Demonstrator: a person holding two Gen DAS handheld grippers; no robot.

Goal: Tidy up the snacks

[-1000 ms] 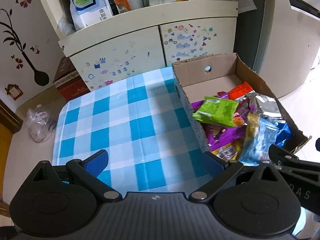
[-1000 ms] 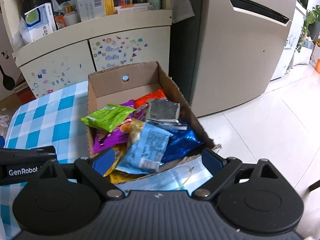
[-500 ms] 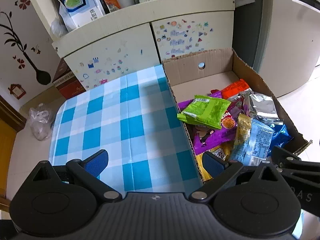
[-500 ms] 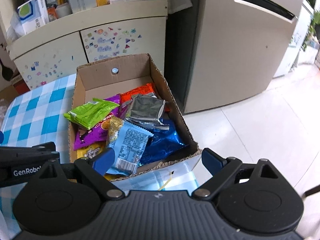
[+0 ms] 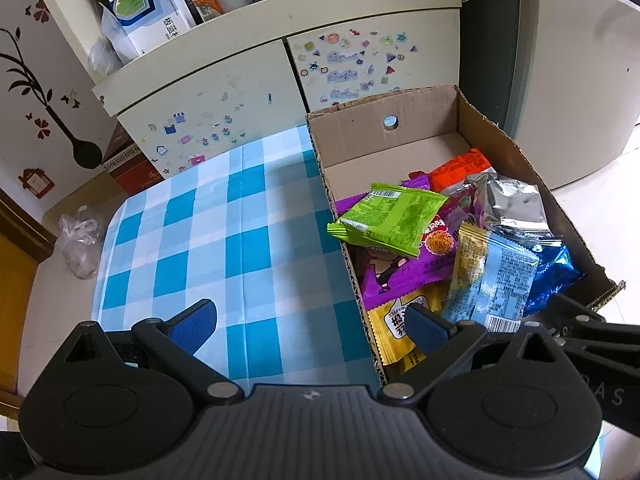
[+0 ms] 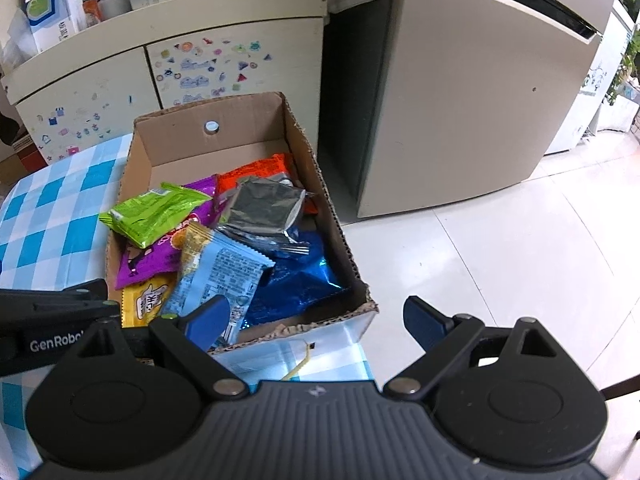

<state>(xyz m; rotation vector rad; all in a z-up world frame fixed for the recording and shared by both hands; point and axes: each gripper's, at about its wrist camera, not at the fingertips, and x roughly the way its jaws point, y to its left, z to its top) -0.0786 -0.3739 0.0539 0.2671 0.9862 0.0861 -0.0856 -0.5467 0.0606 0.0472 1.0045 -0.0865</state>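
Note:
A cardboard box stands on the right end of a blue checked tablecloth. It holds several snack packets: a green one on top, a purple one, a light blue one, a silver one, an orange one, a dark blue one, and a yellow one. My left gripper is open and empty above the box's near left corner. My right gripper is open and empty above the box's near right corner.
A cream cabinet with stickers stands behind the table, its top cluttered with boxes. A beige fridge stands to the right of the box. A plastic bag lies on the floor at left. White tiled floor lies at right.
Both grippers have pulled back and risen from the box, so more of the table and box shows. Both stay open. The snacks have not moved.

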